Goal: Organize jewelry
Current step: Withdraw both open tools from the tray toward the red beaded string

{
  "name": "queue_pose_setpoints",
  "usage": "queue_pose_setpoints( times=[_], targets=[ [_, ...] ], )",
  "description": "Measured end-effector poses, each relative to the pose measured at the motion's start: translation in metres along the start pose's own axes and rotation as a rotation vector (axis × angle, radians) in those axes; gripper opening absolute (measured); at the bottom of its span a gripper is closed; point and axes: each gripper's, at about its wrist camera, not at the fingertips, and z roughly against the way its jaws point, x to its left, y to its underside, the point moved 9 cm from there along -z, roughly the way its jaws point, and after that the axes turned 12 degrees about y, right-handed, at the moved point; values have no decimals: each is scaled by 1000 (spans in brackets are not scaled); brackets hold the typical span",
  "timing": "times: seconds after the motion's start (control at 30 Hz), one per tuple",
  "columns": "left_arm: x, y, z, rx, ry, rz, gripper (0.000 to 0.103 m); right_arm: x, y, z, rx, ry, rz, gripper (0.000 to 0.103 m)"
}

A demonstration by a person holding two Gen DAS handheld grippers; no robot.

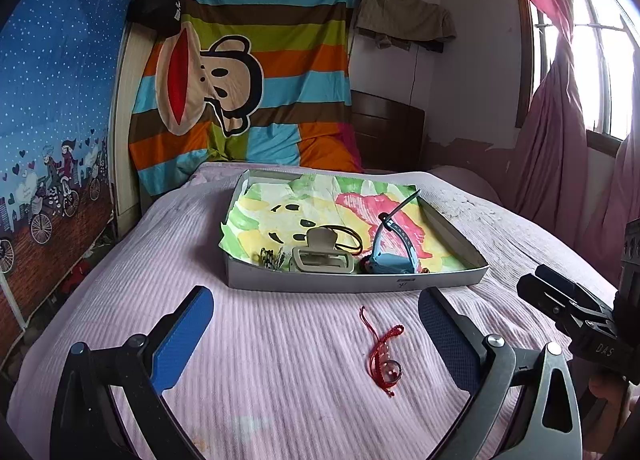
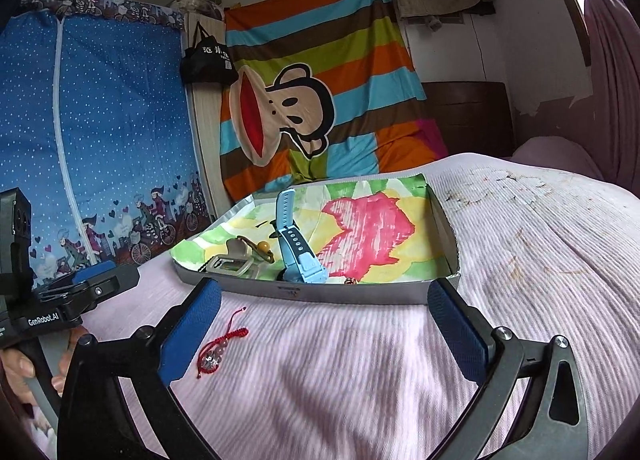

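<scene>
We see a bed (image 1: 280, 360) covered in a pale pink ribbed blanket filling the lower half of both views. Behind it, in the upper centre of the left view, hangs a striped sheet (image 1: 256, 60) with a cartoon monkey face. A shallow grey tray (image 1: 352, 282) lined with a colourful painted cloth sits on the bed in the middle of the frame.

Our left gripper (image 1: 316, 336) takes up the bottom of its own view, its blue-padded jaws spread wide and holding nothing. Our right gripper (image 2: 324, 332) fills the bottom of its view, jaws likewise wide apart and empty.

Inside the tray, along its near edge, a blue watch (image 1: 394, 250) stands with its strap arching upward. Just left of it lies a beige hair clip (image 1: 322, 254), with a dark hair tie (image 1: 352, 238) behind.

Smallest is a red cord bracelet (image 1: 382, 352) with a clear bead, lying on the blanket outside the tray, in front of its near wall, between the left gripper's jaws in the lower centre-right of the left view.
</scene>
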Motion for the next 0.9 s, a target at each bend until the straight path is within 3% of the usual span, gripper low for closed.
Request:
queue_pose_setpoints(
  times=[0.47, 0.77, 0.9],
  targets=[
    [7, 12, 17, 3, -15, 12, 103, 21, 17, 19, -10, -22, 116, 102],
    [17, 23, 5, 111, 20, 50, 103, 39, 26, 19, 21, -67, 184, 102],
    [19, 29, -5, 159, 48, 69, 94, 45, 33, 12, 64, -75, 210, 102]
  ],
)
